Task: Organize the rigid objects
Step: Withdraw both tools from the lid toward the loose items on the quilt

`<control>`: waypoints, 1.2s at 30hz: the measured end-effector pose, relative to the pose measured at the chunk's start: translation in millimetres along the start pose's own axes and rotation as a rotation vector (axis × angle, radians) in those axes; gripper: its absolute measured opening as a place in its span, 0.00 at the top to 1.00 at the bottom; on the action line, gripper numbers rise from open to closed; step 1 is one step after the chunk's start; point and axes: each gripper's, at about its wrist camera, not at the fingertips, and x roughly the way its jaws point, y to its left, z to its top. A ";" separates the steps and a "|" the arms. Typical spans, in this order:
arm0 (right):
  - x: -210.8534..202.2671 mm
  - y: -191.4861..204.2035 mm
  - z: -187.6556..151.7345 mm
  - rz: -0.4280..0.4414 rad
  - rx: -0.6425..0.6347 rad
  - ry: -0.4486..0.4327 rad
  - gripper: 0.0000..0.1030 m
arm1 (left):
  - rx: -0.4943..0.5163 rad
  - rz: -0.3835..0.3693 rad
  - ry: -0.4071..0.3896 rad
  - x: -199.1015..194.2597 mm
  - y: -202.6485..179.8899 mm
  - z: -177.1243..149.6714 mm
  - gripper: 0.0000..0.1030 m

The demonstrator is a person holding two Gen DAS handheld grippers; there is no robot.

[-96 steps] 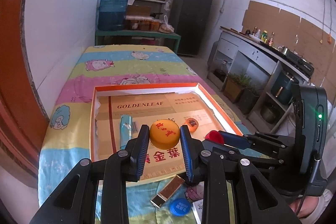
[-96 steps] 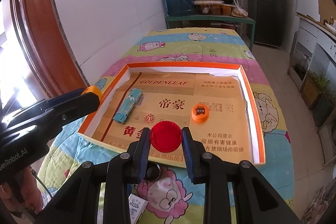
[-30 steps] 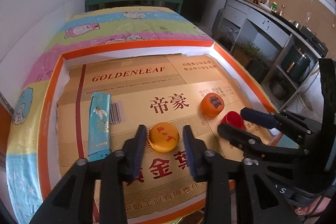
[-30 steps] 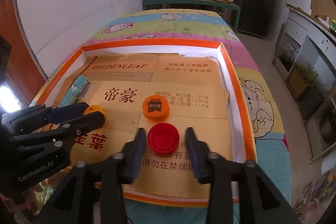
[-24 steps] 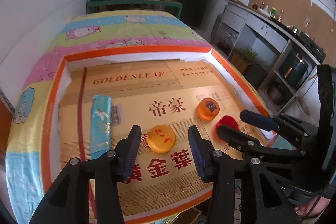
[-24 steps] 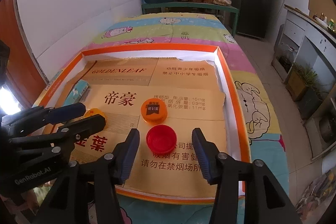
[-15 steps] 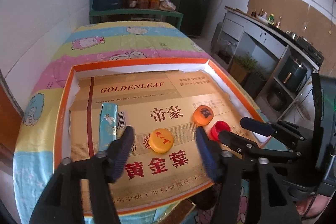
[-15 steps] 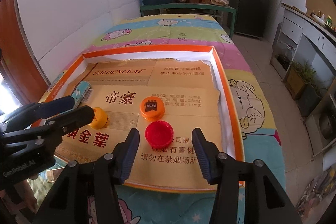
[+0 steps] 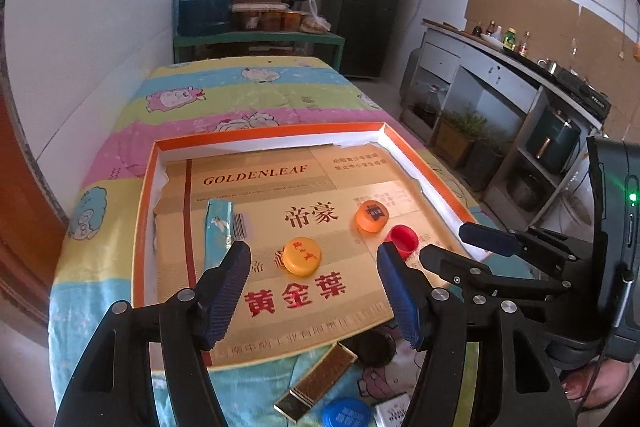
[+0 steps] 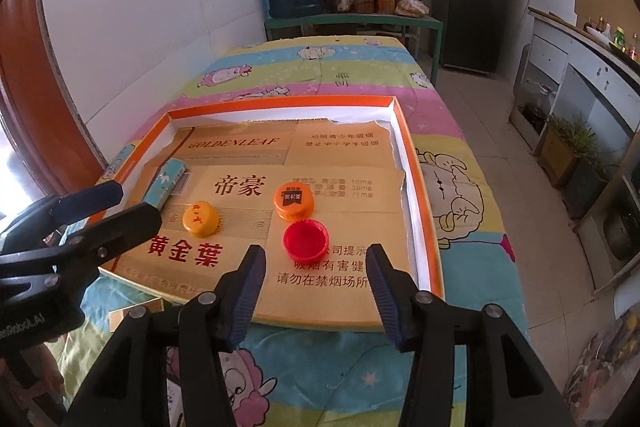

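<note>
A yellow cap lies on the gold cardboard floor of the orange-rimmed tray. My left gripper hangs above and just short of it, open wide and empty. In the right wrist view a red cap lies open side up beside an orange cap. My right gripper is open and empty over the tray's near edge, short of the red cap. A blue-green pack lies at the tray's left.
On the cartoon bedsheet in front of the tray lie a matchbox, a blue cap, a dark round object and a white box. A white wall runs along the table's left; its right edge drops to the floor.
Both grippers opened and let go of their caps, the yellow one on the left and the red one on the right. Both then drew back and up from the tray.
</note>
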 end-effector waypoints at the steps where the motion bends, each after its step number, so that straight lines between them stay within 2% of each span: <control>1: -2.4 1.3 -0.4 0.001 0.000 0.000 0.50 | -0.004 -0.002 -0.004 -3.1 0.1 -0.7 0.35; 7: -14.2 7.6 -4.1 0.005 -0.009 -0.003 0.50 | -0.041 -0.045 -0.004 -19.3 3.5 -5.5 0.35; 13: -26.0 14.4 -7.1 0.007 -0.018 -0.014 0.50 | -0.057 -0.048 -0.018 -35.5 4.0 -12.0 0.35; 27: -49.7 37.6 -18.1 0.016 -0.058 -0.030 0.50 | -0.064 0.024 -0.063 -74.0 8.7 -28.3 0.35; 36: -64.9 48.1 -26.3 0.019 -0.072 -0.038 0.50 | -0.094 0.077 -0.121 -107.5 14.9 -40.9 0.35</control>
